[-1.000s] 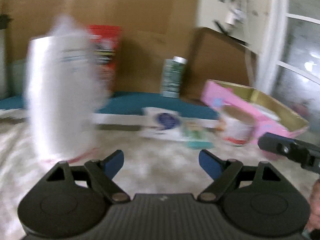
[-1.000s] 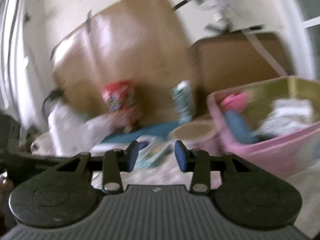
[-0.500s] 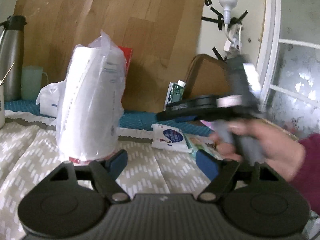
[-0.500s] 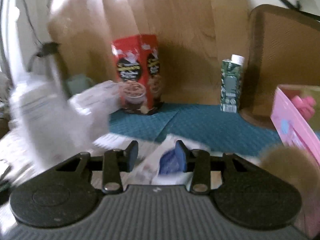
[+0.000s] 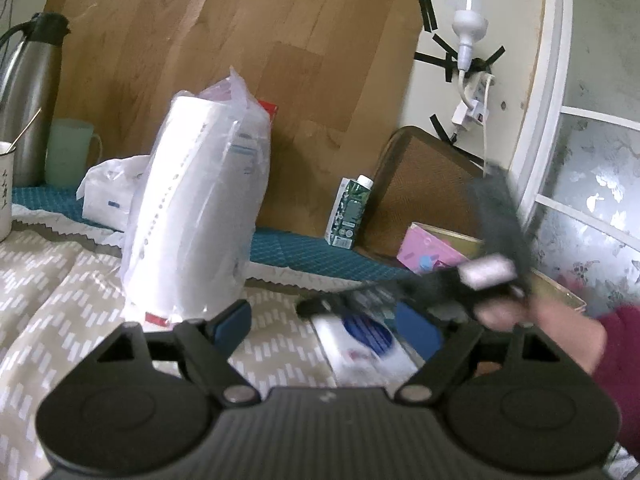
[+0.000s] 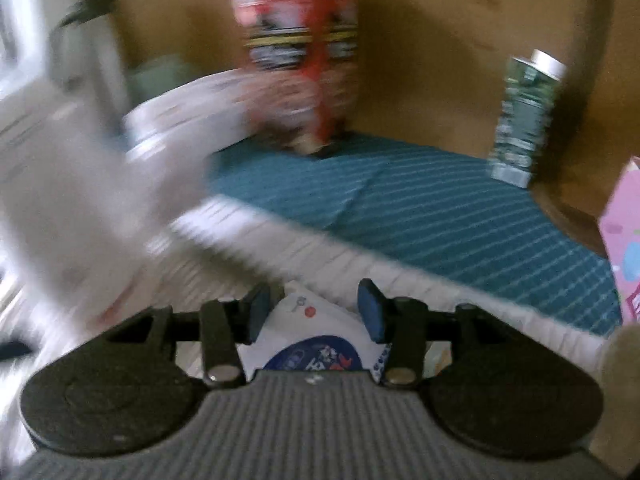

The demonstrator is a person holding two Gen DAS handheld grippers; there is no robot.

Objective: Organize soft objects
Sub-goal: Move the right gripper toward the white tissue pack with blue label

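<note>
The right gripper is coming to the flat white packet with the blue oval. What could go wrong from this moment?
1. The right gripper is opening over the white packet, which lies flat on the cloth; the fingers may slide over it or pinch the tablecloth.
2. The tall roll in its plastic bag stands upright close by; a sideways swing might topple it.
3. The left gripper, opening and empty, sits near the same packet, so the two could collide.

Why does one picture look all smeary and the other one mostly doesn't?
Right wrist view: motion blur smears the red box and white bag; only the right gripper, jaws opening over a white packet, looks crisp. Left wrist view: mostly sharp, but the hand crossing at right is blurred, and straight edges bend.
</note>
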